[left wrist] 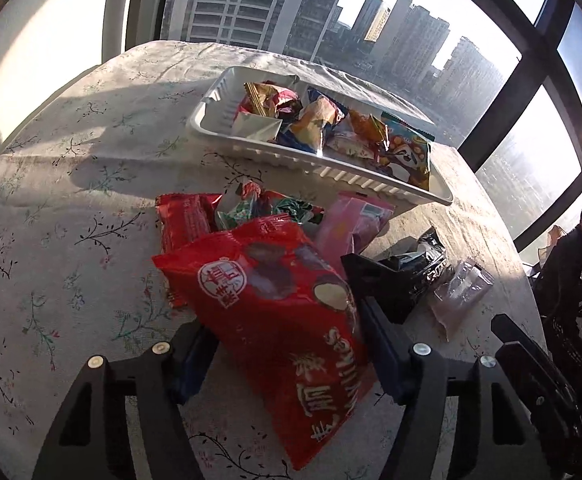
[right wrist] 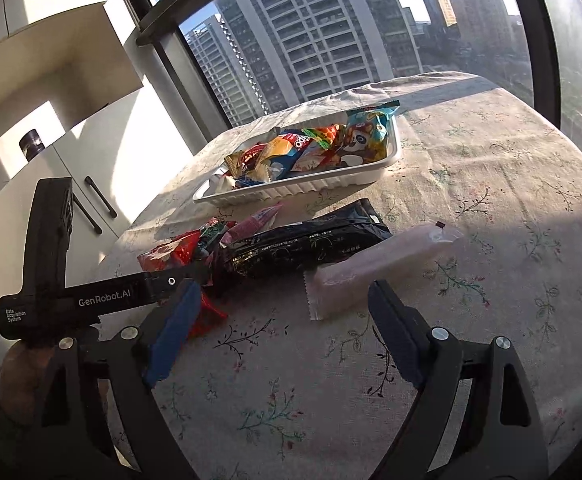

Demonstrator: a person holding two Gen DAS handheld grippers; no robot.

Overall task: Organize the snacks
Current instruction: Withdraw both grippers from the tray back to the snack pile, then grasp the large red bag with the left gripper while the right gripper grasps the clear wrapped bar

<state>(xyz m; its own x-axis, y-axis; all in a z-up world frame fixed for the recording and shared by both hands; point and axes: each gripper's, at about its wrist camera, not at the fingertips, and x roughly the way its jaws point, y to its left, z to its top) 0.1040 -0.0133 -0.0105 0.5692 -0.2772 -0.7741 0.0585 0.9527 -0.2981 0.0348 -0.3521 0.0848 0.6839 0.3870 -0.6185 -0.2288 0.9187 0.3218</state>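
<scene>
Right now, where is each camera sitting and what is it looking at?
Left wrist: sits on the left hand-held gripper, looking down at the red snack bag between its fingers.
Right wrist: sits on the right hand-held gripper, open before the pale pink packet; the left gripper shows too.
Both show the white tray and the window.

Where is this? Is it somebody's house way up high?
Probably a flat high in a tower block. The big window looks out at other tall buildings, white cupboards stand beside it, and a table with a flowery tablecloth holds a white tray of snacks.
</scene>
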